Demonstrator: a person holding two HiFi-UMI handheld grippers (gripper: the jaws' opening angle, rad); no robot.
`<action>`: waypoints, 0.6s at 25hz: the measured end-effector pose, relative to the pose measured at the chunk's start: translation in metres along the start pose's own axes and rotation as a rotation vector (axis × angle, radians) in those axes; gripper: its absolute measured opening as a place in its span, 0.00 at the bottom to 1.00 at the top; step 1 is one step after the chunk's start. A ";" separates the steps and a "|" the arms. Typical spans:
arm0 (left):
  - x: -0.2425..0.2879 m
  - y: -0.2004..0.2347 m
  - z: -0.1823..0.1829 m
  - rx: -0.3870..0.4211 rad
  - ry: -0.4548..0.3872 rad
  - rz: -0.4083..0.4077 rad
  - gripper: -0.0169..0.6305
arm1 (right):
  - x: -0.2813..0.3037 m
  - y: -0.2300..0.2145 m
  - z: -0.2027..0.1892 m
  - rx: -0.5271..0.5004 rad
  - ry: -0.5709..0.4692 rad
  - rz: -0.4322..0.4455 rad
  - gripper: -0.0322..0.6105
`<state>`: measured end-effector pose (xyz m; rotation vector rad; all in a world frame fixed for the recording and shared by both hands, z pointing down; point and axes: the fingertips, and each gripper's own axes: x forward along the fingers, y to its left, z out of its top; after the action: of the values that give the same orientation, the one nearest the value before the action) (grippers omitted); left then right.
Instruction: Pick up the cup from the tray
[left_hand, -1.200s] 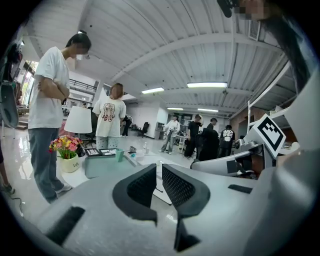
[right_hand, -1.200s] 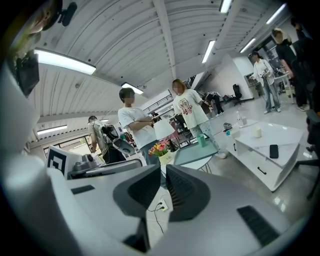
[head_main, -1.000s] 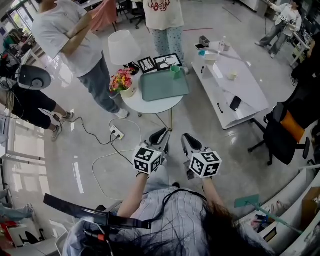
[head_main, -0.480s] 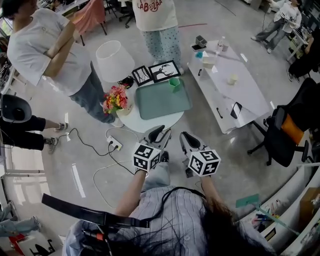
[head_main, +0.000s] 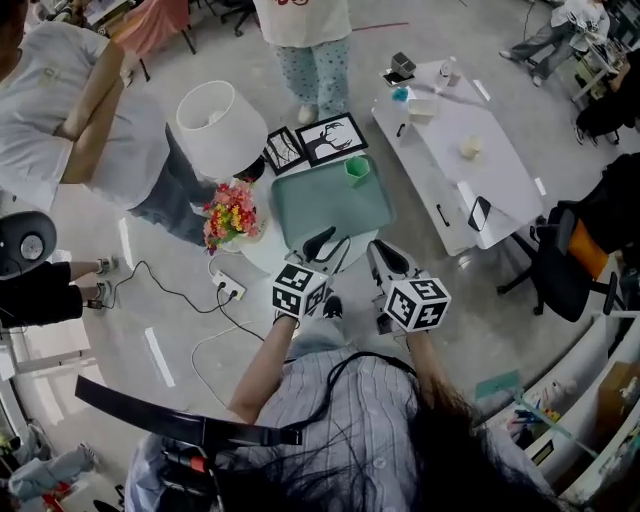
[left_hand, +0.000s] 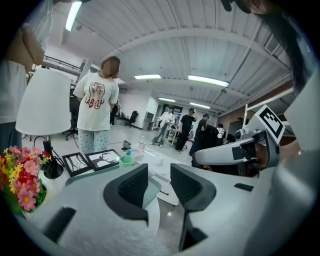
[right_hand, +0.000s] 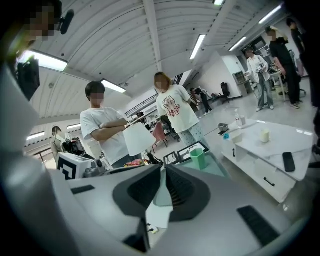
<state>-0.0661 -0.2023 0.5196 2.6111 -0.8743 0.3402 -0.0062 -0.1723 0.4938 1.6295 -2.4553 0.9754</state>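
Observation:
A small green cup (head_main: 357, 168) stands at the far right corner of a green tray (head_main: 330, 208) on a round white table (head_main: 262, 252). Both grippers hover at the table's near edge, well short of the cup. My left gripper (head_main: 330, 245) points over the tray's near edge; its jaws are opening, with nothing between them. In the left gripper view the cup (left_hand: 127, 159) shows beyond the left gripper (left_hand: 159, 171). My right gripper (head_main: 381, 256) is shut and empty. In the right gripper view the cup (right_hand: 198, 158) stands on the tray (right_hand: 220, 169) ahead of the right gripper (right_hand: 163, 171).
A white-shaded lamp (head_main: 212, 125), a flower bunch (head_main: 230, 215) and two picture frames (head_main: 318, 140) crowd the table's far and left sides. A long white table (head_main: 450, 160) stands to the right, an office chair (head_main: 575, 255) beyond it. People stand behind; a power strip (head_main: 228, 290) lies on the floor.
Both grippers and the head view have come closer to the round table, now reaching its near edge. The left jaws have parted a little.

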 end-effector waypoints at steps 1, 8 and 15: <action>0.004 0.005 0.000 -0.001 0.004 -0.007 0.22 | 0.004 -0.002 0.002 0.002 0.001 -0.010 0.13; 0.033 0.025 -0.013 -0.012 0.055 -0.037 0.22 | 0.016 -0.019 0.004 0.009 0.021 -0.064 0.13; 0.063 0.042 -0.026 -0.019 0.106 -0.042 0.27 | 0.028 -0.037 0.001 0.029 0.057 -0.077 0.13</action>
<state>-0.0461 -0.2563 0.5755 2.5638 -0.7827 0.4529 0.0126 -0.2054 0.5209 1.6671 -2.3347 1.0362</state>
